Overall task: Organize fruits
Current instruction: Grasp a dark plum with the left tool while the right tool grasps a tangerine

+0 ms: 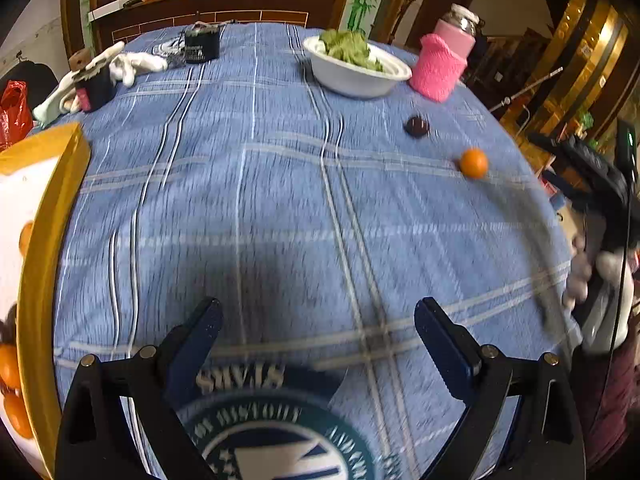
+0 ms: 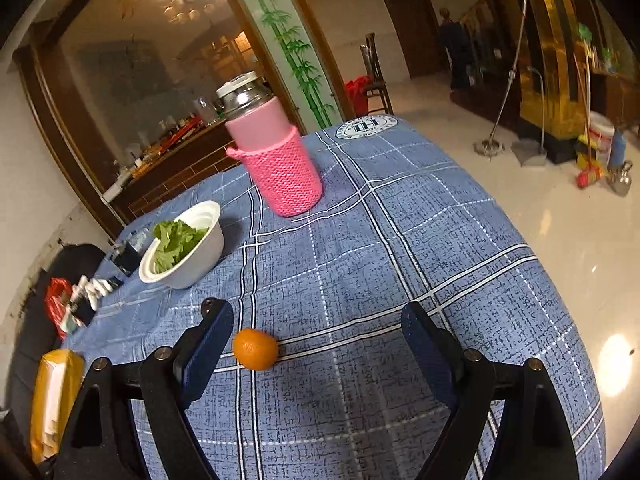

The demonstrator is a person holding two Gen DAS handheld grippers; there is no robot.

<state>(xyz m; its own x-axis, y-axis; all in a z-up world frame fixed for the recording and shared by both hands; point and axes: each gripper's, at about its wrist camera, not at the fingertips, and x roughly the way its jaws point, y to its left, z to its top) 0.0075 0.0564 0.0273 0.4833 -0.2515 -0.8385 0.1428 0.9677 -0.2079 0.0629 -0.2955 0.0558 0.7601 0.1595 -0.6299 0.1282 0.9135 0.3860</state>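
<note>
A small orange (image 2: 255, 349) lies on the blue checked cloth between my right gripper's (image 2: 318, 322) open fingers, close to the left finger (image 2: 208, 344). The same orange (image 1: 473, 163) shows in the left wrist view at the right, with a dark round fruit (image 1: 417, 126) beyond it. My left gripper (image 1: 318, 322) is open and empty above the cloth. A yellow-rimmed tray (image 1: 44, 240) at the far left holds several oranges (image 1: 10, 364); the tray also shows in the right wrist view (image 2: 56, 392).
A white bowl of green leaves (image 1: 356, 65) (image 2: 184, 246) and a pink-sleeved flask (image 1: 442, 62) (image 2: 276, 160) stand at the back. White gloves (image 1: 120, 65), a dark cup (image 1: 94, 84) and a black box (image 1: 202, 44) lie far left. The table edge drops off right.
</note>
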